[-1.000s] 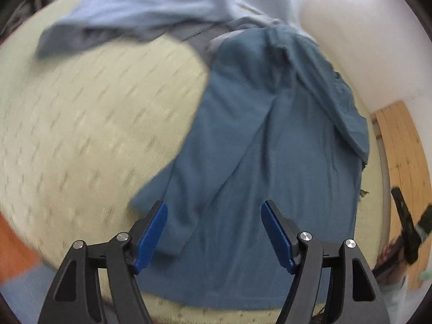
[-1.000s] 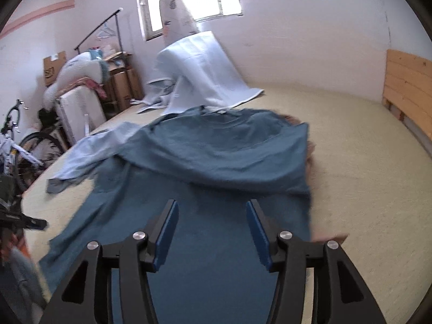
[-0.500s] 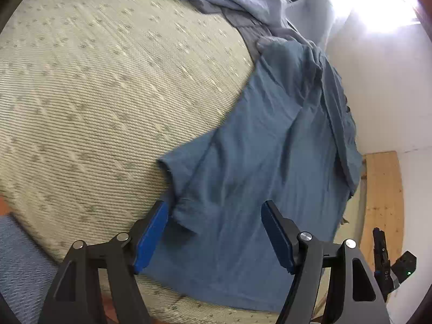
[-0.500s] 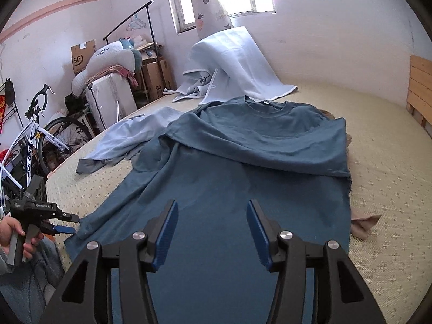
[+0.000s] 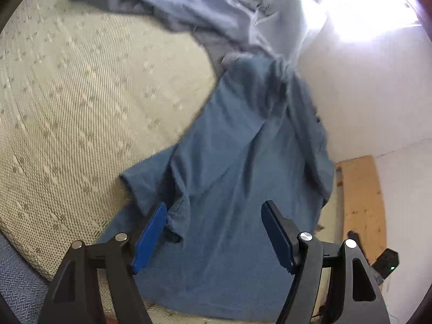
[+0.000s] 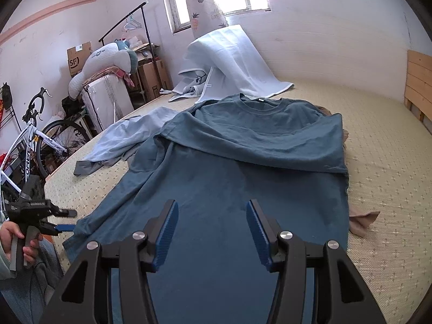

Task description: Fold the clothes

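Tools, left (image 5: 213,232) and right (image 6: 212,232), hang spread and empty-jawed over the teal shirt (image 6: 243,167).

Bike (image 6: 35,140), boxes (wooden headboard (image 6: 419,81))

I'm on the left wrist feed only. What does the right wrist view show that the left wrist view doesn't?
Only the right wrist view: the shirt's collar, one sleeve folded across the chest, the bicycle, and the left gripper in a hand beside the other sleeve's cuff.

Only the left wrist view: that cuff close up, just beyond its open gripper.

Both: the dark blue shirt on the woven mat, the light blue garment, and the wooden headboard.
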{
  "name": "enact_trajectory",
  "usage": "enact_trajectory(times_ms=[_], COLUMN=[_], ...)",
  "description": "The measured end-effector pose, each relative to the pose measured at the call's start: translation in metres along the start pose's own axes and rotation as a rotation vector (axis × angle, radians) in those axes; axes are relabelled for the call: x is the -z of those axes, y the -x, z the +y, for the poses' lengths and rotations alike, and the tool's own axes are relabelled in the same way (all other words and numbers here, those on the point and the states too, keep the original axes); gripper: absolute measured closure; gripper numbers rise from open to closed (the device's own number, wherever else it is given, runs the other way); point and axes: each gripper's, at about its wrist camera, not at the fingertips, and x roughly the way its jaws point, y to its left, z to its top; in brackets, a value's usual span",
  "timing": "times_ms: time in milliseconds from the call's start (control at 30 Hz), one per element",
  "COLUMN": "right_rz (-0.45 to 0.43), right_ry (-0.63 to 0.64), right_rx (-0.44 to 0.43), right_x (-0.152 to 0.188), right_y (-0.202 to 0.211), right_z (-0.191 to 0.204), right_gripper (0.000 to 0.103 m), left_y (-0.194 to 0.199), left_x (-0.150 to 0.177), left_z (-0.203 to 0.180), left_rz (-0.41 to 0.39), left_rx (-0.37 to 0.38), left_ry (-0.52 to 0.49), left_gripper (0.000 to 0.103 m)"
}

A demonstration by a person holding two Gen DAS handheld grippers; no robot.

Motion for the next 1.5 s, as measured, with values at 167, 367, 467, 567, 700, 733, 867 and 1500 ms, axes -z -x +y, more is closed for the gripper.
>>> enact_trajectory(times_ms=[167,367,467,567,700,733,867,1500], right_rz=[0.005,0.005,0.005,0.006,0.006,0.006,0.009,0.020], right_ry=[0.002,0.003,0.005,0.008,0.012,0.012,0.018,0.030], right_rx=[-0.002,-0.005,-0.007,-0.010,-0.012,-0.013,-0.016,-0.022], right_x=[0.000,0.000,0.000,0.000,0.000,0.000,0.001,0.002], right_y=[-0.001,-0.002,-0.002,-0.002,-0.003,-0.003,-0.004,-0.007], right_z=[-0.001,0.000,0.001,0.001,0.002,0.003,0.005,0.008], right_gripper=[0.047,0.047,0.047,0.047,0.047,0.047,0.047,0.047], left_y=[-0.004,-0.006,-0.006,-0.007,-0.006,-0.007,-0.010,-0.010], left_x=[0.001,-0.003,-0.003,0.001,0.009,0.013,0.024,0.021], left_z=[0.000,0.014,0.020,0.026,0.032,0.032,0.030,0.012], left_rz=[-0.001,0.007,-0.005,0.016,0.042,0.051,0.072,0.014], left_rx=[-0.014,-0.103,-0.113,-0.118,-0.095,-0.090,-0.079,0.034], left_ry=[0.000,0.005,0.025,0.058,0.101,0.105,0.108,0.071], left_gripper=[0.027,0.027,0.027,0.027,0.027,0.027,0.027,0.027])
